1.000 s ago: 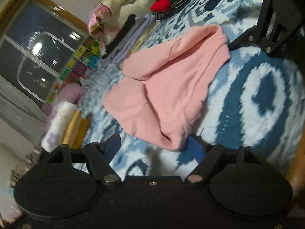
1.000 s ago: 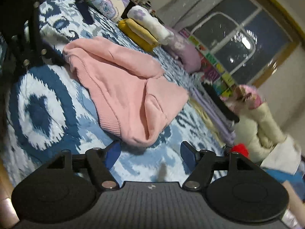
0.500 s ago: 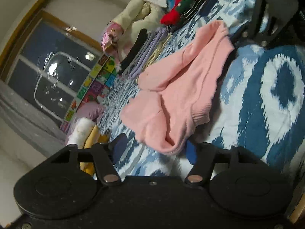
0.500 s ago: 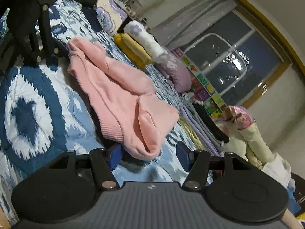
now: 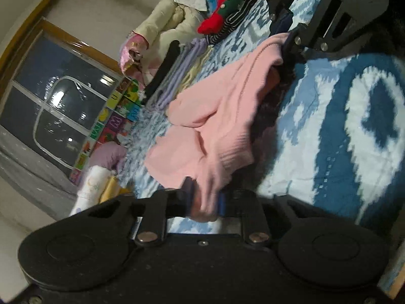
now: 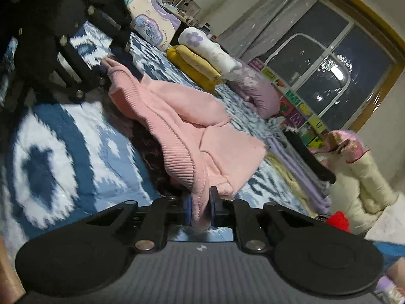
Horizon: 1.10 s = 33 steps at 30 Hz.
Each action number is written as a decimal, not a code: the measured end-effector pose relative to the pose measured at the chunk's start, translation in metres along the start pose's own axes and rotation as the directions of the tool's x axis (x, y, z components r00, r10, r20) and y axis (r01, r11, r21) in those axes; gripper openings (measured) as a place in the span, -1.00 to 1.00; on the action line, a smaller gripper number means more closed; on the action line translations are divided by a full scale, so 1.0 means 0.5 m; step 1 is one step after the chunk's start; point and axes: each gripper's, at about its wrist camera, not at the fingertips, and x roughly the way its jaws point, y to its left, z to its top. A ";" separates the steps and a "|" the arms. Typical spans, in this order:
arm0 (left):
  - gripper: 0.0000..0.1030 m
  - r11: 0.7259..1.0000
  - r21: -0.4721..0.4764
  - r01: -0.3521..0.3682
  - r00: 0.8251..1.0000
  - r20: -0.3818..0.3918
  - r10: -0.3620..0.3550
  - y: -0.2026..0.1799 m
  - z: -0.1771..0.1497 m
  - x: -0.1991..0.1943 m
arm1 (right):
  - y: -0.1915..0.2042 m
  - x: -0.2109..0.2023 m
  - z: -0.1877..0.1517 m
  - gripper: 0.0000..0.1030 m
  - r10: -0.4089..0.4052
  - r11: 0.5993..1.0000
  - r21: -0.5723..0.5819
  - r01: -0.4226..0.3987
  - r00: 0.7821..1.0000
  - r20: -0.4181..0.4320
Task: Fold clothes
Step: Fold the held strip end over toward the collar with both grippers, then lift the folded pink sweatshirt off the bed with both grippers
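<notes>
A pink sweater [image 5: 215, 116] lies bunched on the blue-and-white quilt [image 5: 354, 131], its ribbed hem toward the near edge and the rest trailing to the far side. Both tools are clenched on it: the left gripper [image 5: 203, 200] pinches one near corner, and the right gripper [image 6: 200, 206] pinches the other, just past the ribbing [image 6: 177, 159]. In each view the cloth rises off the quilt toward the jaws and the other gripper shows at the far end of the hem.

I judge it soft and light, a thick fleecy knit that sags and folds under its own weight rather than holding shape. It looks grippy, not slippery, and not fragile, though a knit can stretch if pulled hard. The ribbed hem corners are the firmest places to hold; the loose sleeve [image 6: 187, 103] draped across the body will flop when lifted
</notes>
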 end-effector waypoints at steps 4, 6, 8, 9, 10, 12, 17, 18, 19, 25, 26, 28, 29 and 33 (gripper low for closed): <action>-0.82 0.997 0.010 0.072 0.997 -0.004 -0.072 0.011 0.008 -0.045 | -0.012 -0.053 0.013 -0.74 0.090 0.995 0.034 -0.090 0.996 0.008; -0.82 0.990 -0.011 0.138 0.990 -0.002 -0.138 0.026 0.010 -0.075 | -0.025 -0.087 0.022 -0.75 0.125 0.991 0.038 -0.125 0.992 0.019; -0.81 0.977 -0.059 0.205 0.979 0.009 -0.205 0.050 0.010 -0.101 | -0.037 -0.121 0.031 -0.74 0.159 0.986 0.040 -0.160 0.987 0.030; -0.79 0.966 -0.113 0.233 0.972 0.026 -0.232 0.069 0.008 -0.107 | -0.051 -0.122 0.034 -0.73 0.155 0.985 0.067 -0.158 0.987 0.050; -0.78 0.955 -0.165 0.248 0.969 0.048 -0.244 0.088 0.006 -0.109 | -0.065 -0.121 0.038 -0.72 0.148 0.983 0.097 -0.154 0.986 0.070; -0.76 0.930 -0.262 0.258 0.966 0.090 -0.242 0.121 0.002 -0.106 | -0.093 -0.118 0.045 -0.69 0.132 0.977 0.155 -0.149 0.985 0.111; -0.56 0.778 -0.545 0.311 0.950 0.194 -0.244 0.200 -0.018 -0.040 | -0.169 -0.099 0.058 -0.69 0.094 0.930 0.332 -0.159 0.974 0.205; -0.56 0.733 -0.593 0.333 0.943 0.214 -0.255 0.211 -0.023 -0.024 | -0.187 -0.083 0.052 -0.69 0.101 0.903 0.391 -0.181 0.971 0.217; -0.57 0.692 -0.629 0.354 0.935 0.230 -0.270 0.222 -0.024 -0.006 | -0.203 -0.068 0.046 -0.69 0.113 0.877 0.435 -0.203 0.968 0.224; -0.71 0.487 -0.756 0.438 0.895 0.319 -0.311 0.272 -0.042 0.086 | -0.275 0.026 0.016 -0.73 0.182 0.733 0.612 -0.296 0.953 0.243; -0.71 0.442 -0.777 0.449 0.888 0.335 -0.314 0.281 -0.049 0.101 | -0.289 0.040 0.011 -0.73 0.189 0.701 0.643 -0.308 0.950 0.249; -0.73 0.369 -0.804 0.466 0.877 0.363 -0.315 0.299 -0.061 0.130 | -0.310 0.074 0.003 -0.74 0.203 0.645 0.691 -0.327 0.945 0.258; -0.74 0.335 -0.815 0.473 0.872 0.377 -0.312 0.308 -0.065 0.145 | -0.318 0.091 0.001 -0.74 0.207 0.624 0.707 -0.332 0.943 0.260; -0.76 0.211 -0.847 0.489 0.858 0.423 -0.290 0.345 -0.081 0.205 | -0.356 0.169 -0.007 -0.74 0.225 0.532 0.771 -0.351 0.936 0.271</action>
